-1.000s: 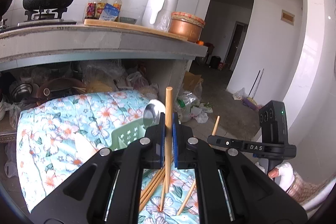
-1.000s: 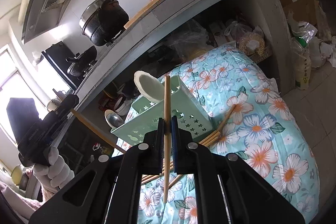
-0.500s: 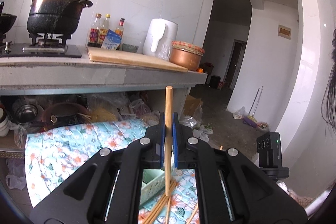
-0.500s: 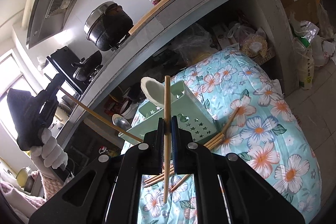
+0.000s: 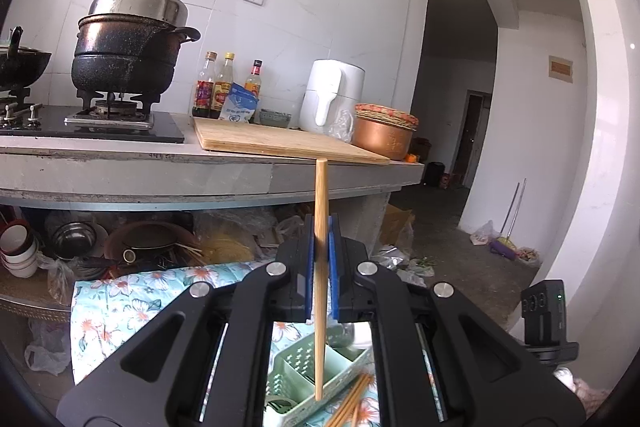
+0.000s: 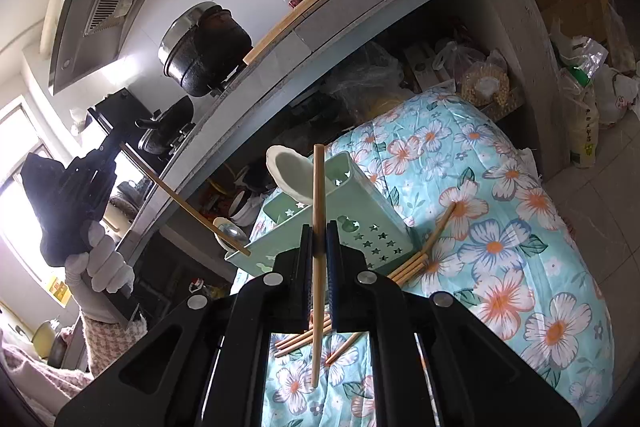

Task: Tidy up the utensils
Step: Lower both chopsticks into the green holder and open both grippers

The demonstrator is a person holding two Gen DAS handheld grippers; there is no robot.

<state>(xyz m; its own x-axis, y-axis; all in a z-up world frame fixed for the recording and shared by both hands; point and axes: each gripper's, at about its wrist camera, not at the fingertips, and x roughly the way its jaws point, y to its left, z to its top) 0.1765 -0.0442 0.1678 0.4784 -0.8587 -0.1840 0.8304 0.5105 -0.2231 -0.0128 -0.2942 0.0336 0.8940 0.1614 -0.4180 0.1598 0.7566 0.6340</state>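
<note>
My left gripper (image 5: 320, 247) is shut on a wooden chopstick (image 5: 321, 203), held upright above the green utensil caddy (image 5: 312, 379); its lower tip hangs over the caddy. My right gripper (image 6: 319, 251) is shut on another wooden chopstick (image 6: 318, 187), upright in front of the green caddy (image 6: 360, 223). A white ceramic spoon (image 6: 290, 173) and a metal spoon (image 6: 230, 231) stand in the caddy. Several loose chopsticks (image 6: 408, 263) lie on the floral cloth (image 6: 500, 227) beside the caddy. The left gripper (image 6: 76, 187) with its chopstick (image 6: 184, 203) shows at the left of the right wrist view.
A concrete counter (image 5: 200, 171) holds a black pot (image 5: 128, 55), sauce bottles (image 5: 216, 87), a cutting board (image 5: 280, 143), a white appliance (image 5: 332, 95) and a copper bowl (image 5: 384, 135). Bowls and pans (image 5: 72, 239) sit on the shelf under it. Bags (image 6: 592, 75) lie on the floor.
My left gripper has risen and tilted up with its chopstick, now over the caddy. My right gripper has stayed nearly still with its chopstick.
</note>
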